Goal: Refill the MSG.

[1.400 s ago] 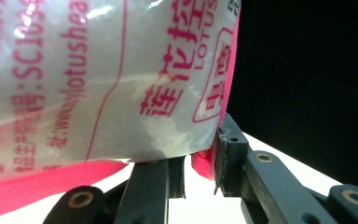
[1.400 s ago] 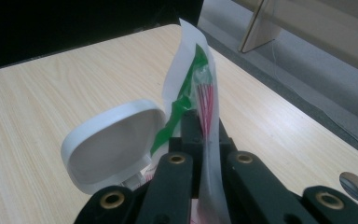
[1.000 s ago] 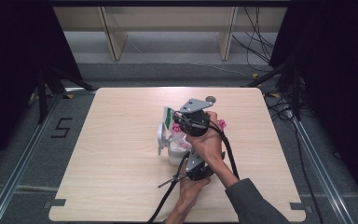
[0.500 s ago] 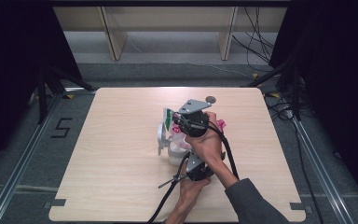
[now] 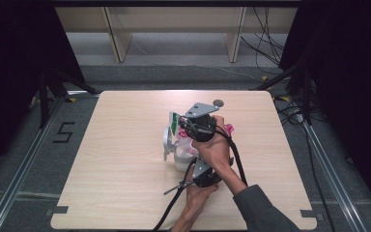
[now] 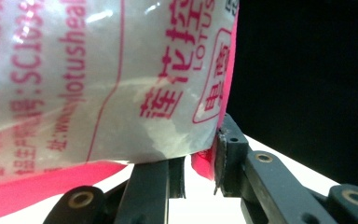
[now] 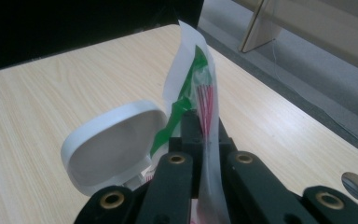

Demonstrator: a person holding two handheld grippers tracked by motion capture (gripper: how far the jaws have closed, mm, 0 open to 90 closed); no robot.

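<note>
Mid-table: white container (image 5: 176,157), lid (image 7: 109,147) open. Right gripper (image 7: 204,135) pinched a green-striped sachet (image 7: 198,86) above it; left gripper (image 6: 200,163) clamped a pink-printed bag (image 6: 98,79). Step, seemingly: loading. Next: steady lowering.

Right gripper (image 5: 189,126): near the table's middle, farther from the near edge than the left; jaws pressed together on a thin sachet, grey plate on top.
Right hand (image 5: 216,150): wrapped around its handle, forearm in a grey sleeve running to the near edge.
Left gripper (image 5: 199,164): just nearer, under the right hand; jaws closed on a pink-printed bag's edge.
Left hand (image 5: 196,193): grips its handle from the near edge.
</note>
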